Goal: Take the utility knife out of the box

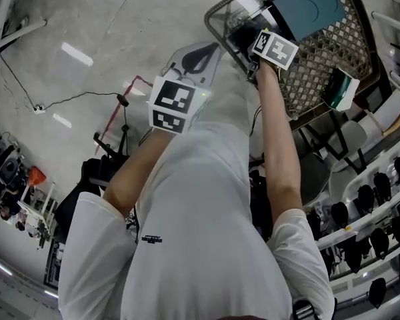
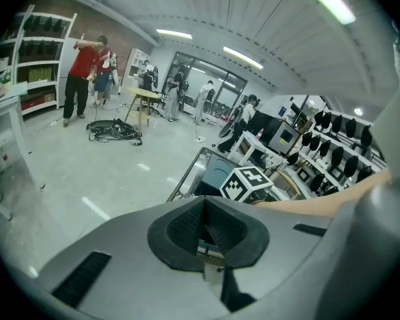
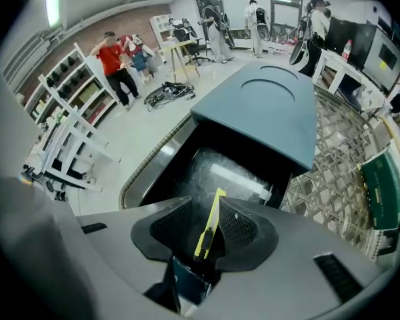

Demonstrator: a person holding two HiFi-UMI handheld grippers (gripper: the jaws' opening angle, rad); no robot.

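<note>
Left of centre in the head view, the left gripper (image 1: 199,60) hangs over the floor (image 1: 87,52), its pads brought together with nothing between them. Further right, the right gripper (image 3: 210,209) points steeply down into the black box (image 3: 180,159), jaws spread wide. The yellow utility knife (image 3: 209,224) shows in the gap between them, inside the box, close by the right-hand pad and unclamped. The teal lid (image 3: 267,105) stands raised behind. The box sits on a wicker-topped desk (image 3: 333,172) at upper right.

Workshop hall: shelving racks (image 2: 45,59), floor cables (image 2: 113,131), worktable (image 2: 144,97).
</note>
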